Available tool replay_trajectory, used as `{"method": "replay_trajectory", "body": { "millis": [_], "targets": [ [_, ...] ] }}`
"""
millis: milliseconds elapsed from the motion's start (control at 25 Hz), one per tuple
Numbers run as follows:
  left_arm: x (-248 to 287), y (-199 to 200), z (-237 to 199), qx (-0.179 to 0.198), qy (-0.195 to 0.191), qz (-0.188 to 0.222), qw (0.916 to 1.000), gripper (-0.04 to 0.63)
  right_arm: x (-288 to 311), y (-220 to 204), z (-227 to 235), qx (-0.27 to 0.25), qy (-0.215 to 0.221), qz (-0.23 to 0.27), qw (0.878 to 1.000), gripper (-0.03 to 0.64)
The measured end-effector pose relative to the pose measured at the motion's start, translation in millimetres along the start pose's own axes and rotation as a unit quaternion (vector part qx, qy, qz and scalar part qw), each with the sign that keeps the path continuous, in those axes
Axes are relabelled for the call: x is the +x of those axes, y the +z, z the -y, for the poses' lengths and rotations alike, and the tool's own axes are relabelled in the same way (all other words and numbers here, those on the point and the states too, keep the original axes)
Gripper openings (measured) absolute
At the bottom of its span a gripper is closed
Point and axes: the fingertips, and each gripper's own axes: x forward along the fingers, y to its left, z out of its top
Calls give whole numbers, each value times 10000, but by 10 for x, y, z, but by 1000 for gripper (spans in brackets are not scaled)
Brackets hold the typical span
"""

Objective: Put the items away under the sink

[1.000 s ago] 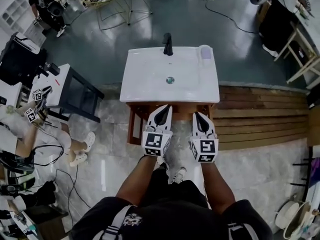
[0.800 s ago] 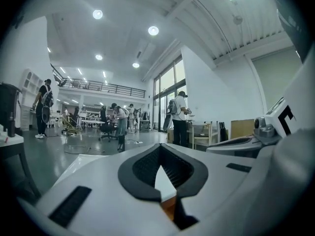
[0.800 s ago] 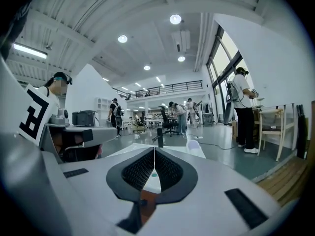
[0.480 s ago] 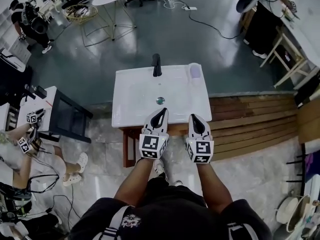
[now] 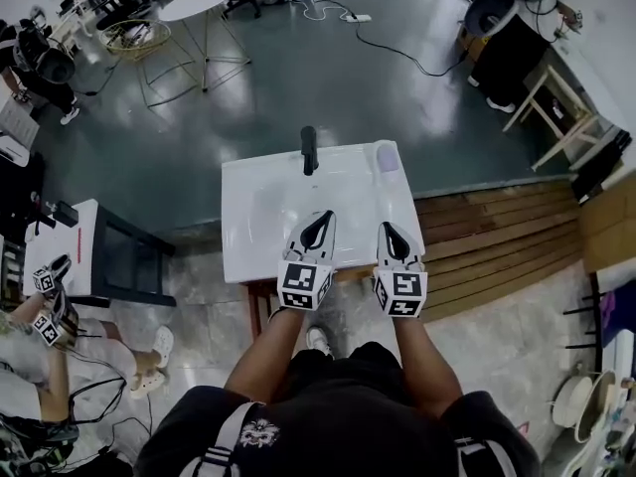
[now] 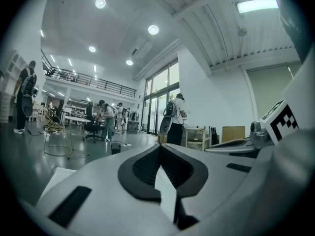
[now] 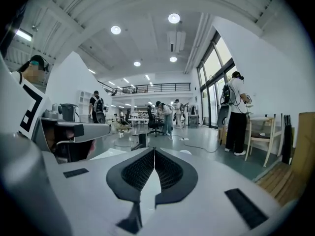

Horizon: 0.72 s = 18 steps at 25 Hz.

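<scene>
- My left tongs [image 5: 320, 219] and right tongs [image 5: 387, 230] hover side by side over the front edge of the sink [image 5: 256, 229]. Both are pressed together with nothing pinched, and each tong's own view shows its pads meeting on empty air.
- The only item I can make out to put away is the pale purple cup [image 5: 387, 155]. It stands upright at the back right corner of the sink top, to the right of the black tap [image 5: 309, 149].
- The right tongs are nearer the cup, so I judge they should take it. I would spread them before reaching, not at the cup, so I don't knock it over.
- I would pinch the cup low on its wall and lift it straight up, well clear of the tap.
- The space under the sink is hidden from above; only a bit of the wooden frame [image 5: 253, 306] shows. I will need to crouch and look in before setting anything down.
</scene>
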Motion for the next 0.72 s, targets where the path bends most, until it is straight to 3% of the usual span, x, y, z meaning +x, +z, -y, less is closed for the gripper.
{"method": "replay_trajectory", "body": {
  "millis": [280, 720],
  "targets": [
    [269, 6, -136, -113, -67, 53, 9999, 3, 290, 36, 154, -125, -65, -131, 9998, 24],
    [1065, -70, -225, 8, 11, -103, 9999, 3, 983, 7, 721, -155, 61, -237, 9996, 25]
  ]
}}
